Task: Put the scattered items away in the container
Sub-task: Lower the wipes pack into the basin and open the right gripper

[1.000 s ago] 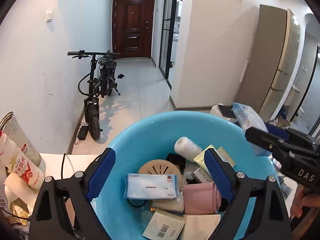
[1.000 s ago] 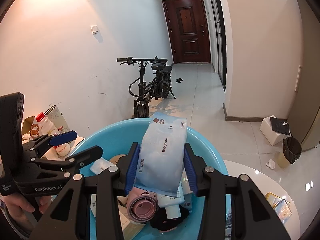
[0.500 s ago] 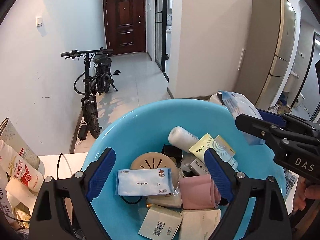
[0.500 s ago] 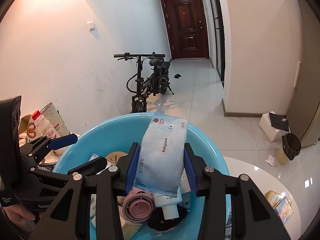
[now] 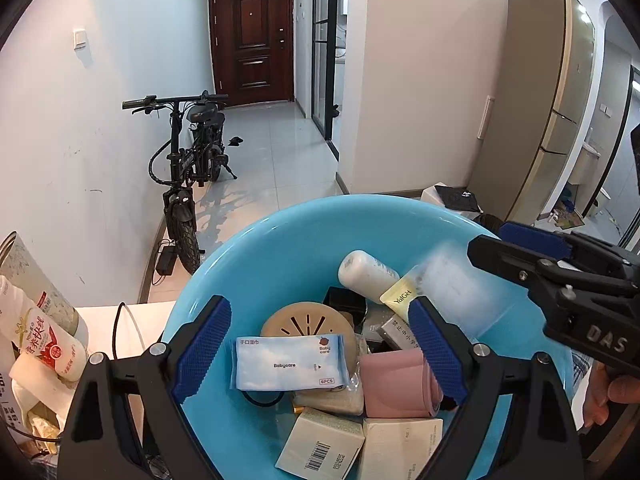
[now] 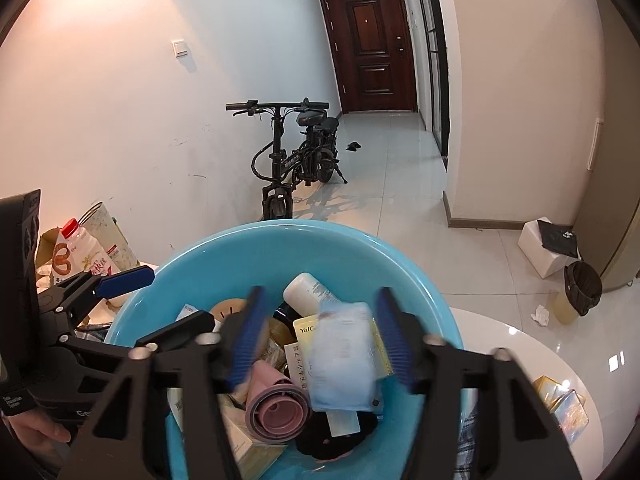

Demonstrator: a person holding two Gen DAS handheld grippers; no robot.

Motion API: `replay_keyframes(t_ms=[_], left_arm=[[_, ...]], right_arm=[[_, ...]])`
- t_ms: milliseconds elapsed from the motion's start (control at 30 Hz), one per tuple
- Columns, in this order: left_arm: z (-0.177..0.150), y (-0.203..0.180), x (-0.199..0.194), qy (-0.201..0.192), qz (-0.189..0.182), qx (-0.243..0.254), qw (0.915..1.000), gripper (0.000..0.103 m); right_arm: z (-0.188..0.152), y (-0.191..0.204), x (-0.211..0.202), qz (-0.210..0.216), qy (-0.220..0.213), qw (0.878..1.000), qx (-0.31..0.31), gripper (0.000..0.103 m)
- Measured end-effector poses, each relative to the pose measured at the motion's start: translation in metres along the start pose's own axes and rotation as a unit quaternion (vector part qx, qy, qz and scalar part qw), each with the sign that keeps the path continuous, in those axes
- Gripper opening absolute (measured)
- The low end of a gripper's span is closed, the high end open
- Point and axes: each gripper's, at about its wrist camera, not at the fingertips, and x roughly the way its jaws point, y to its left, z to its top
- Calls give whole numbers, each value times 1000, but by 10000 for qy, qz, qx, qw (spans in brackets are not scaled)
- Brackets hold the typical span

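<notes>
right gripper tilted down over the blue basin, both fingers motion-blurred. jaws opening; the pale blue wipes pack sits between them, blurred, clear of both pads, above the heap in the basin. from the left wrist view the same pack is a pale smear just under the right gripper's tip, inside the basin's right side.

left gripper also angled down at the basin from the near-left rim. jaws wide, nothing between the pads; they frame the basin's contents without touching them. in the right wrist view it comes in from the left, one blue pad over the rim, a hand gripping its handle at the lower left. a second hand shows under the right gripper's body.

in the basin: a second babycare wipes pack lying flat, a tan round disc with slots under it, a rolled pink item, a white bottle leaning on a yellow yalget sachet, two cream boxes at the near edge.

basin stands on a white bench. milk bottle and a paper bag stand to the left of it. a black folding bike leans by the wall beyond.
</notes>
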Motion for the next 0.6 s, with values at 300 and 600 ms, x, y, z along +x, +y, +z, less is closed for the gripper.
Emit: replay_keyframes(t_ms=[300, 600], left_arm=[[-1, 0, -1, -3, 23, 39, 10000, 92], [-4, 0, -3, 11, 96, 138, 9999, 92]], right_arm=[[0, 1, 4, 19, 65, 10000, -13, 66], [0, -6, 9, 93, 163, 9995, 257, 98]])
